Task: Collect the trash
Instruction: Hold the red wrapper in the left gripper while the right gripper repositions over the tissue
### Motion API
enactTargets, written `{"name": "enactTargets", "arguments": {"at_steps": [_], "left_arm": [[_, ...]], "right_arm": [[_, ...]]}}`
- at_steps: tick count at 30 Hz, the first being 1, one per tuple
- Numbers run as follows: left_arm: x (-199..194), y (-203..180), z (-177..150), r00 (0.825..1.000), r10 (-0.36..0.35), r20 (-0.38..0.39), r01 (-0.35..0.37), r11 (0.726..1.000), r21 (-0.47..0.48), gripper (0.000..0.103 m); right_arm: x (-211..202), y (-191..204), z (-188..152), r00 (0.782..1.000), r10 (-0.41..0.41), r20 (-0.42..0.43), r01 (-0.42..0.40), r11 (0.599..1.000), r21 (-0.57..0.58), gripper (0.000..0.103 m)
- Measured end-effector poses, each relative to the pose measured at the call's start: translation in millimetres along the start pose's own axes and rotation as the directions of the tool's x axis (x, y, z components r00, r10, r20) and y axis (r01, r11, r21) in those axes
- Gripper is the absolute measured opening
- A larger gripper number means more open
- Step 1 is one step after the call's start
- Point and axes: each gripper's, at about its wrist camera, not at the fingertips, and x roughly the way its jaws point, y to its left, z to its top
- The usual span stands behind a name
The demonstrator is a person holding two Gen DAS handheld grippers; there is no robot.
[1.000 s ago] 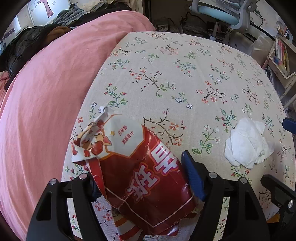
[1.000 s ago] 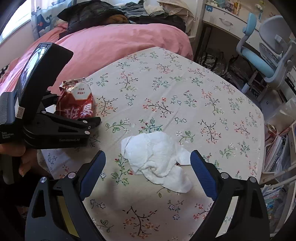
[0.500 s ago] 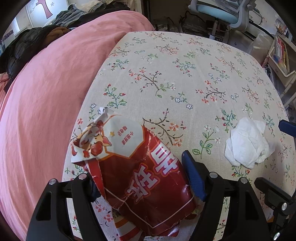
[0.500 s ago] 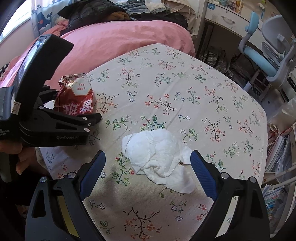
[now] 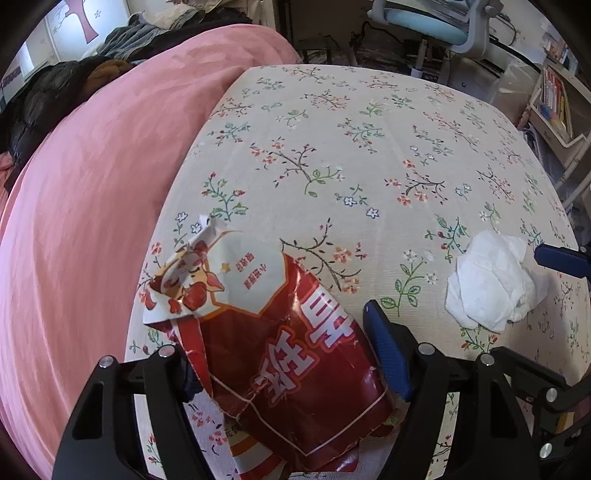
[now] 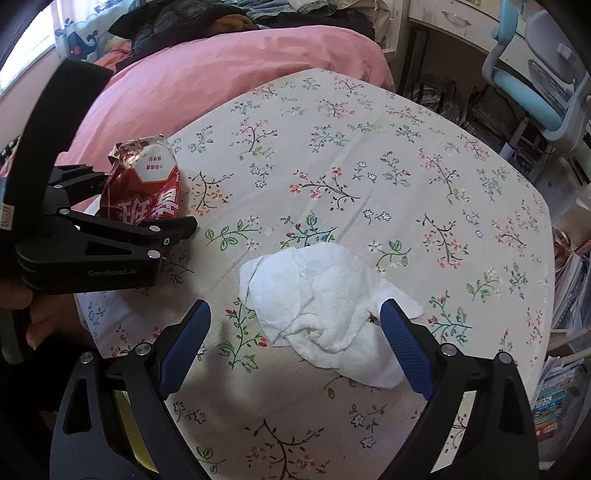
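Observation:
A torn red and white snack bag (image 5: 280, 354) stands at the near left edge of the floral table (image 5: 369, 140). My left gripper (image 5: 284, 350) is shut on the bag: its right blue pad (image 5: 384, 350) presses the bag's side, while the left pad is hidden behind the bag. In the right wrist view the same bag (image 6: 147, 184) sits between the left gripper's (image 6: 147, 199) black fingers. A crumpled white tissue (image 6: 325, 299) lies on the cloth. My right gripper (image 6: 295, 306) is open, one finger on each side of the tissue, and the right pad (image 6: 402, 350) overlaps its edge.
A pink-covered bed (image 5: 92, 203) borders the table's left side, with dark clothes (image 6: 192, 22) heaped on it. A blue office chair (image 6: 535, 85) and a bookshelf (image 5: 554, 107) stand past the far and right edges. A hand (image 6: 37, 321) holds the left gripper.
My right gripper has closed in on the tissue, which now looks larger and lies between its fingers. The left gripper and the bag have stayed put.

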Motion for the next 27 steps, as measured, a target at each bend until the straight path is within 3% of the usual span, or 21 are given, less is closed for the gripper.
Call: {"name": "enactTargets", "arguments": {"at_steps": [4, 7, 24, 26, 27], "left_arm": [[-0.9, -2.9, -2.0, 1.0, 0.007, -0.006, -0.007, 1.0, 0.024, 0.073], [-1.7, -4.0, -2.7, 0.999, 0.041, -0.008, -0.041, 0.998, 0.038, 0.08], [-7.3, -13.5, -7.1, 0.995, 0.097, -0.008, -0.096, 0.991, 0.097, 0.082], [-8.9, -15.4, -7.6, 0.997, 0.08, -0.002, -0.079, 0.992, 0.1, 0.08], [-10.3, -16.8, -8.9, 0.998, 0.064, 0.002, -0.064, 0.993, 0.103, 0.072]], "right_arm": [[8.3, 2.2, 0.7, 1.0, 0.001, -0.01, -0.001, 1.0, -0.004, 0.089], [13.2, 1.3, 2.0, 1.0, 0.0, -0.01, 0.0, 1.0, 0.002, 0.089], [27.6, -14.2, 3.5, 1.0, -0.001, -0.005, 0.001, 0.999, 0.045, 0.089], [28.1, -14.7, 3.8, 1.0, -0.006, -0.002, 0.007, 0.999, 0.043, 0.089], [28.5, -15.1, 4.0, 1.0, -0.011, -0.001, 0.011, 0.999, 0.043, 0.089]]}}
